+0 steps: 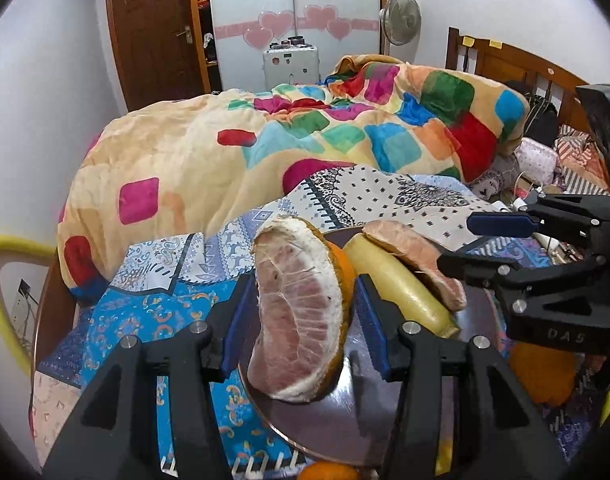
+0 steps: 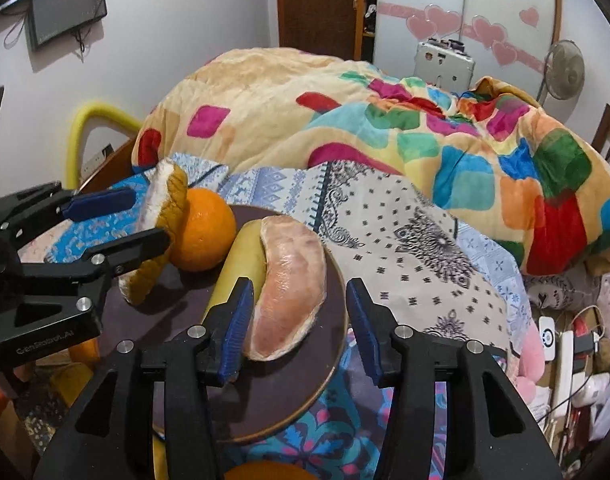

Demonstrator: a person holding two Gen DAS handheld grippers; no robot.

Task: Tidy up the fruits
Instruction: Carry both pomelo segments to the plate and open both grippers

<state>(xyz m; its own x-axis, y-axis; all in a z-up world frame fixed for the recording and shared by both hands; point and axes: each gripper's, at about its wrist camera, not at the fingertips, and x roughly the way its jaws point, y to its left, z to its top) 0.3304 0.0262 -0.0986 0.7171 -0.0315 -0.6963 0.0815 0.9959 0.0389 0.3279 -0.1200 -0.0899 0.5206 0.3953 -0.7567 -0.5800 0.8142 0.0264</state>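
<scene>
left gripper [image 1: 301, 304]: black frame w/ blue pads, clamped on the big pomelo wedge w/ orange-yellow rind [image 1: 301, 312]; pads press both sides; wedge held above the plate's near-left part.
right gripper [image 2: 297, 332]: same build, jaws apart, not gripping; left pad just beside the peeled pink pomelo segment [image 2: 289, 296], right pad clear of it, past the plate rim.
round dark brown plate [image 2: 273, 400]: sits on the patterned blue/white bedsheet [image 2: 405, 240].
peeled segment: lies on the plate's right side, leaning on the pale yellow banana [image 2: 245, 260].
banana: on plate, btwn segment and the round orange [image 2: 203, 236].
orange: on plate's far-left part, touching the held wedge's rind in right wrist view.
bkgd: multicolour checked quilt [image 1: 265, 136] heaped on bed behind.
</scene>
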